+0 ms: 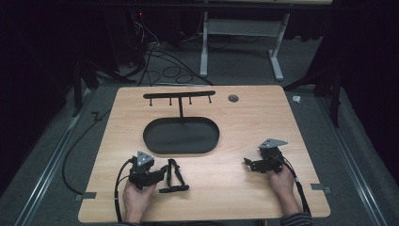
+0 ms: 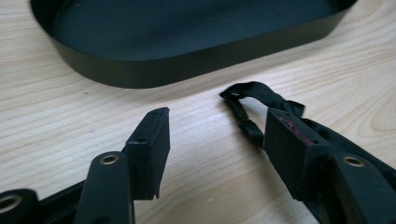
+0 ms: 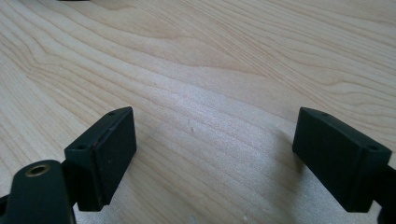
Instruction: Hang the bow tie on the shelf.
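Your left claw (image 1: 162,173) sits released beside the black strap (image 1: 175,176), reaching for it; next, straddle the strap and clench; your right claw (image 1: 248,163) rests released on the tabletop (image 1: 244,122).

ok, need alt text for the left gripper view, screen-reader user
The left gripper hovers open just above a light wooden table, its two black jaws spread, with a looped black strap lying beside and partly behind the jaw at the picture's right. Beyond them sits a shallow black oval tray.
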The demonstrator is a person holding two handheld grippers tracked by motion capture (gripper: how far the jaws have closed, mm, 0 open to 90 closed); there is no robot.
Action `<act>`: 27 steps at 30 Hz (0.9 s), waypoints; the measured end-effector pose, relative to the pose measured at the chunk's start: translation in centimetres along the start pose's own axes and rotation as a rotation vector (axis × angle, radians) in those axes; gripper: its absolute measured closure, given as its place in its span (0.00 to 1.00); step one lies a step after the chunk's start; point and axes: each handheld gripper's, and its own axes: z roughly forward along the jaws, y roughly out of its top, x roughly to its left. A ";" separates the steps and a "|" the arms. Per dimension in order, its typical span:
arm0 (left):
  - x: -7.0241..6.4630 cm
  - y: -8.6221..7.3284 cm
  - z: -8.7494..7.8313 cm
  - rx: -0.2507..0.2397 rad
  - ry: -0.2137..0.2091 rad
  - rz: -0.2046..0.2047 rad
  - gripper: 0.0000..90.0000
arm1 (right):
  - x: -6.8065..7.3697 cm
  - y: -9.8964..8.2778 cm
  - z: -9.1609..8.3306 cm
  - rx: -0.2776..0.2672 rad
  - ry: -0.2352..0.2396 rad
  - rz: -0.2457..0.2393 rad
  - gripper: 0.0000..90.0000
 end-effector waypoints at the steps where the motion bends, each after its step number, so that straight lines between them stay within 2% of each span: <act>1: -0.2 0.0 0.2 0.000 -0.005 0.010 0.46 | 0.0 0.0 0.0 0.001 0.000 0.001 0.16; 3: -0.4 0.0 0.3 0.007 -0.011 0.003 0.46 | 0.0 0.0 0.0 0.001 0.000 0.001 0.16; 5: -0.6 -0.1 0.6 0.010 -0.010 0.018 0.47 | 0.0 0.0 0.0 -0.001 0.000 0.002 0.16; 9: -1.1 -0.1 1.1 0.030 -0.031 0.007 0.47 | 0.0 0.0 0.0 0.000 0.000 0.002 0.16; 14: -1.4 -0.3 1.4 0.045 -0.026 0.023 0.47 | 0.0 0.0 0.0 0.001 -0.001 0.001 0.16; 21: -2.1 -0.4 2.0 0.073 0.004 0.082 0.53 | 0.0 0.0 0.0 0.001 -0.001 0.002 0.16; 25: -2.2 -0.4 2.0 0.068 0.010 0.086 0.57 | 0.0 0.0 0.0 0.001 -0.001 0.001 0.16; 27: -2.2 -0.5 1.9 0.066 0.010 0.094 0.64 | 0.0 0.0 0.0 0.001 -0.001 0.001 0.16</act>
